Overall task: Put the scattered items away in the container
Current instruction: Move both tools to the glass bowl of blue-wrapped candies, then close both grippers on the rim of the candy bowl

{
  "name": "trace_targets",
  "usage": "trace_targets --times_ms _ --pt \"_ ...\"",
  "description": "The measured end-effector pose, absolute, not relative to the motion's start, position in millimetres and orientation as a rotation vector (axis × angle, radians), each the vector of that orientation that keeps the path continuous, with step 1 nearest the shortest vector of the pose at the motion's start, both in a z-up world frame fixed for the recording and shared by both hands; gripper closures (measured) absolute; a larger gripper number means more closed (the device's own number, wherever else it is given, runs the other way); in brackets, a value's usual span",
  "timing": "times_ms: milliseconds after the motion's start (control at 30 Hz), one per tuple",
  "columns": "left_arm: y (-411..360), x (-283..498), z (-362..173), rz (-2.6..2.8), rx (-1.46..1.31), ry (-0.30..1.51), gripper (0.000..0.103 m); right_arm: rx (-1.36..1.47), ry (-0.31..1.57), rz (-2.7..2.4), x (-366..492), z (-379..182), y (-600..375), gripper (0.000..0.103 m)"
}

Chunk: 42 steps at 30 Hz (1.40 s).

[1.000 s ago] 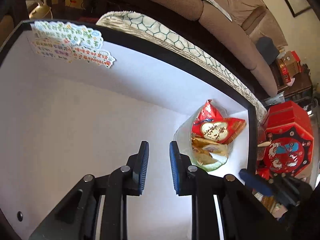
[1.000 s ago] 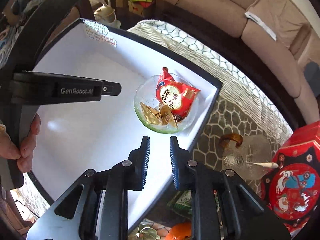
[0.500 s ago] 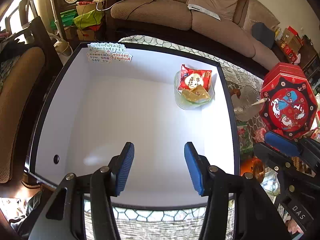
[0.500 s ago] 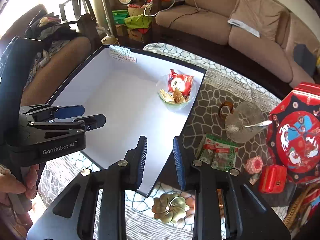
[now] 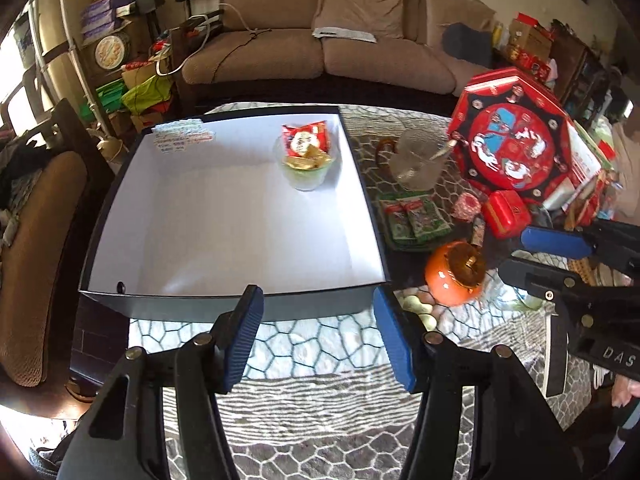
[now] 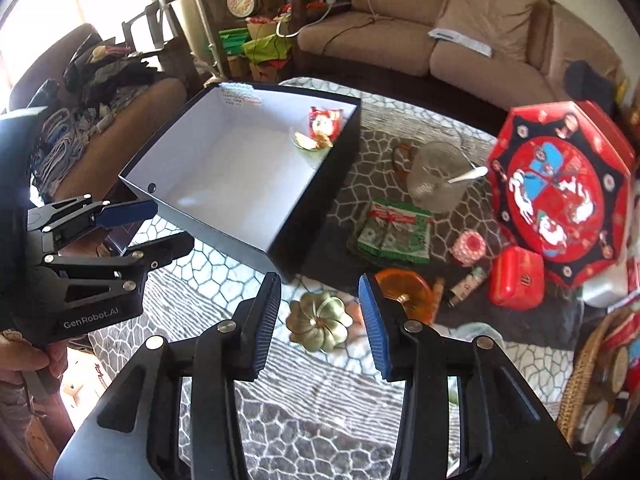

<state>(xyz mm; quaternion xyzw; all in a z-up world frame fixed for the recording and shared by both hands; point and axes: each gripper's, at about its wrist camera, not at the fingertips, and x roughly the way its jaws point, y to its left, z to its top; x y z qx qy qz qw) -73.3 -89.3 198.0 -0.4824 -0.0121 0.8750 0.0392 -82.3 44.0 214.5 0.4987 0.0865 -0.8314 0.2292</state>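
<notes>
A black box with a white inside (image 5: 224, 216) (image 6: 224, 168) stands on the table. In its far right corner sits a glass bowl of snack packets (image 5: 306, 156) (image 6: 318, 136). My left gripper (image 5: 316, 312) is open and empty, just in front of the box's near wall. My right gripper (image 6: 320, 292) is open and empty, above a gold flower-shaped lid (image 6: 318, 322) and beside an orange pumpkin-shaped jar (image 6: 408, 294) (image 5: 456, 272). Green packets (image 6: 394, 230) (image 5: 416, 216), a glass mug with a spoon (image 6: 438, 178) (image 5: 418, 158) and a small red tin (image 6: 516, 278) (image 5: 506, 214) lie to the right of the box.
A large red octagonal tin (image 6: 560, 188) (image 5: 512, 136) stands at the right. A wicker basket (image 6: 592, 372) is at the near right edge. A brown sofa (image 5: 320, 56) lies behind the table and a chair (image 5: 36, 240) stands to the left.
Both grippers pulled back and up out of the box and away from the bowl. Both sets of jaws opened wider. The items to the right of the box came into view.
</notes>
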Motion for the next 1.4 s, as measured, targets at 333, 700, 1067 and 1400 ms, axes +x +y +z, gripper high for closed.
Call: trace_targets --times_ms 333,700,1067,1400 --pt "26 -83 161 2.48 -1.489 0.045 0.045 1.531 0.008 -2.388 -92 178 181 0.065" --pt "122 -111 103 2.333 -1.596 -0.039 0.045 1.726 -0.382 -2.342 -114 89 278 0.064" --pt "134 -130 74 2.313 -1.696 -0.103 0.055 1.755 -0.45 -2.285 -129 54 276 0.076" --pt "158 -137 69 2.299 -1.71 -0.064 0.091 1.767 -0.348 -2.274 -130 51 260 0.092"
